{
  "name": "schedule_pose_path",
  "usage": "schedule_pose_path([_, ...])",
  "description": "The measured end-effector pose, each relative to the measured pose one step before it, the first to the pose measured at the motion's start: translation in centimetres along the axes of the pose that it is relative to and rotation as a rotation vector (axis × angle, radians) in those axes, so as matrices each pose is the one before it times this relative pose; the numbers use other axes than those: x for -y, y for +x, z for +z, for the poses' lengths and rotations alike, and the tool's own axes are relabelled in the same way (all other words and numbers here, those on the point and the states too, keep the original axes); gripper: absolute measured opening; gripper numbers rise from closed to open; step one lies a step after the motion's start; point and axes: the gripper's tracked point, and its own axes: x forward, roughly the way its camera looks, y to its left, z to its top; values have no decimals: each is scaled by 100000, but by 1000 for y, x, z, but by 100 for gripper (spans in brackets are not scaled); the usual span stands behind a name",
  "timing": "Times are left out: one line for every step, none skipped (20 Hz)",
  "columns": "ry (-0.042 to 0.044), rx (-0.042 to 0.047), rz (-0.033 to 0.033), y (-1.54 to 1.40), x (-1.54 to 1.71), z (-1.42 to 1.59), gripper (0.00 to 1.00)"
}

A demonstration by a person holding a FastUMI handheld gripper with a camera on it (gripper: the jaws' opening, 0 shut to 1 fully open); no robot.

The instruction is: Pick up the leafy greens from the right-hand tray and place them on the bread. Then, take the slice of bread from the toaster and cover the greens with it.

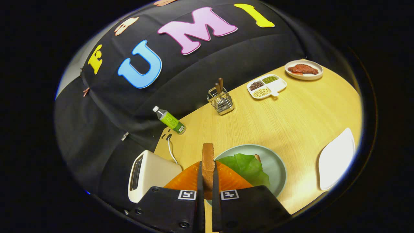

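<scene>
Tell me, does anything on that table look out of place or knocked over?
Nothing is spilled or broken. The one odd sight is the brown slice of bread held on edge in the gripper, beside the green lettuce leaf on the pale green round plate.

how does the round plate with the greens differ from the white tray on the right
The plate is round and pale green; the tray is white with rounded corners. The plate carries leafy greens over bread; the tray bears nothing. The plate lies just beyond the gripper, whose fingers clamp a bread slice; the tray lies well off to the right. Both rest flat on the wooden table.
</scene>
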Motion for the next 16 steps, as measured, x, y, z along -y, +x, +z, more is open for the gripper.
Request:
schedule_pose_path([1213,105,-1377,362,861,-163,13])
schedule_pose_path([723,-128,-1251,423,846,-222,13])
schedule_pose_path([630,-521,-1223,118,715,-315,13])
schedule_pose_path([119,-536,-1936,326,882,-400,13])
schedule_pose_path([-1042,-298,-2105,388,992,-321,13])
schedule_pose_path([-2870,-1157,-2301,305,997,-540,13])
schedule_pose_path([-4153,-1326,-2473,269,1173,-698,13])
schedule_pose_path([-3849,-1074,-1539,372,757,-707,13])
schedule_pose_path([-3258,-440,-794,70,463,-249,13])
schedule_pose_path([-2945,842,-1452,95,415,104,17])
schedule_pose_path([-2586,245,-1280,137,373,22,21])
schedule_pose_path([-2916,452,-2167,268,514,-100,30])
schedule_pose_path([-3365,515,-2572,-61,503,-64,38])
schedule_pose_path([-4003,73,-2285,-100,543,-43,52])
schedule_pose_path([-2822,807,-425,-16,10,96,59])
schedule_pose_path([-3174,750,-1036,-80,230,167,63])
